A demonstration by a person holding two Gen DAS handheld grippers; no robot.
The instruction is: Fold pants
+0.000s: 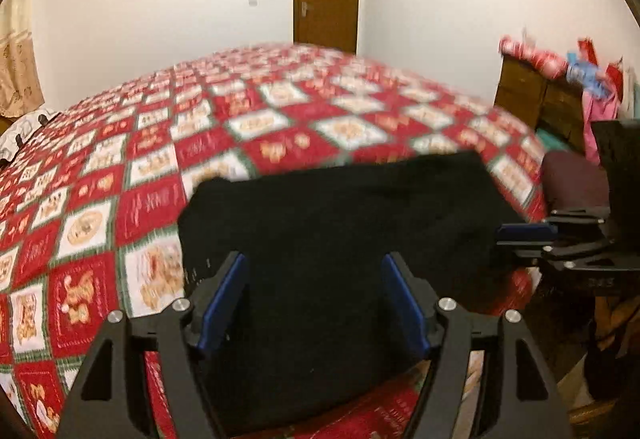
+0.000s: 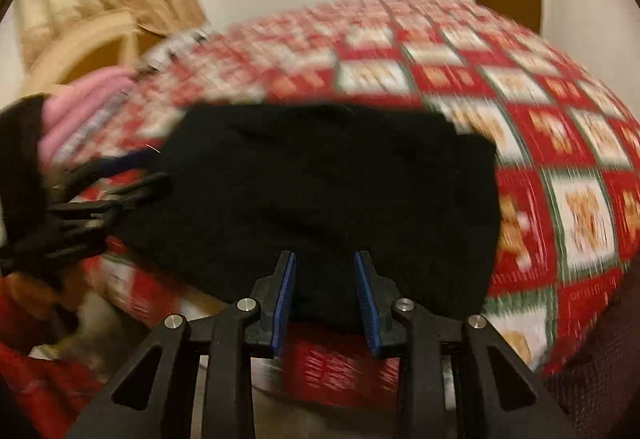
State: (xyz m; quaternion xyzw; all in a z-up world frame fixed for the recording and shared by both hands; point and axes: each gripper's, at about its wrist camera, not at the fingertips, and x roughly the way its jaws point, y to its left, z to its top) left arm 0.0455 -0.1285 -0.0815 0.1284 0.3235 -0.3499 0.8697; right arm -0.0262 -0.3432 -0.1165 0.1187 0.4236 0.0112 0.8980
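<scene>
Pants [image 1: 344, 223] beyond both grippers' parted fingers [image 1: 224, 299]

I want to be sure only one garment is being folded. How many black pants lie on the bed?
1. The black pants lie as a folded bundle at the near edge of the red patterned bedspread, just ahead of both claws. Layers or another piece underneath could be hidden.

bedspread [image 2: 560, 167] motion-blurred, dresser clutter [image 1: 560, 63] indistinct
</scene>
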